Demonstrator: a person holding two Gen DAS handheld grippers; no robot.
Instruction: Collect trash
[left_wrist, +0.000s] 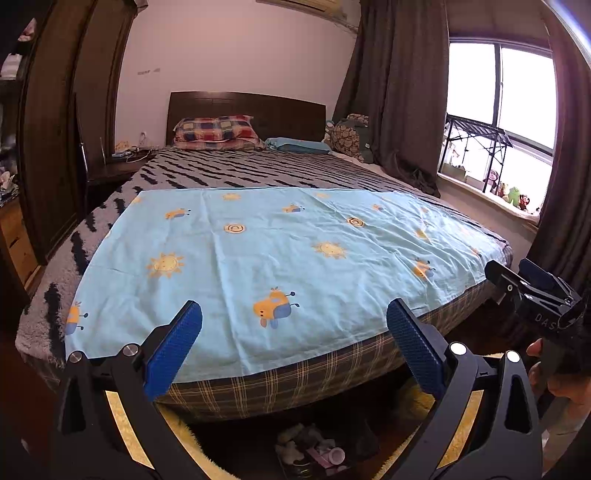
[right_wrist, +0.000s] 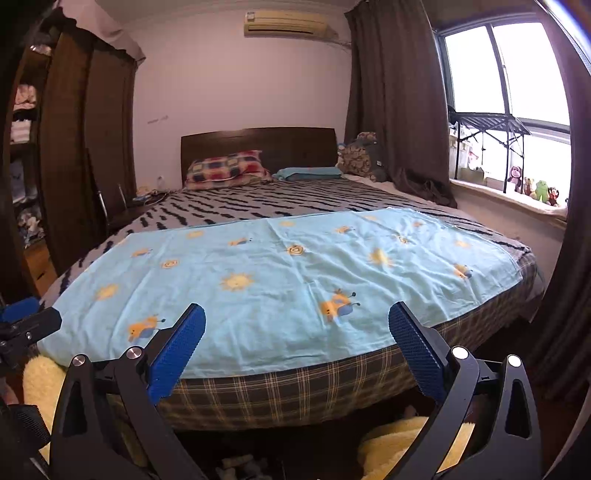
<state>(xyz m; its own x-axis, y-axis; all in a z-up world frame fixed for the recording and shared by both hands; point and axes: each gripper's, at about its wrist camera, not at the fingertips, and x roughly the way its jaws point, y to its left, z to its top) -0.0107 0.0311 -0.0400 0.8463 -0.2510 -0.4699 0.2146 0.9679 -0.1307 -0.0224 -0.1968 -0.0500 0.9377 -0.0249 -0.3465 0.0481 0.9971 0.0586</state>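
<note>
The left claw (left_wrist: 294, 314) is spread wide with nothing between its blue textured pads (left_wrist: 173, 347), held at the foot of the bed. The right claw (right_wrist: 297, 317) is just as wide apart and bare, level with the first; in the left wrist view its black body (left_wrist: 532, 295) shows at the right edge with the person's hand (left_wrist: 554, 373) beneath it. Below the left claw, on the dark floor under the bed's end, sits a small heap of crumpled pale and pink trash (left_wrist: 314, 452); grey scraps (right_wrist: 240, 466) show low in the right view too. A fluffy yellow rug (right_wrist: 402, 446) lies beside them. Ahead, a light blue sheet printed with suns and orange bugs (left_wrist: 280, 258) covers the near half of the plaid-sided mattress (left_wrist: 295, 384). Farther back are a grey zigzag blanket (left_wrist: 258, 170), a checked pillow (left_wrist: 216, 133) and a dark wooden headboard (left_wrist: 288, 110).
</note>
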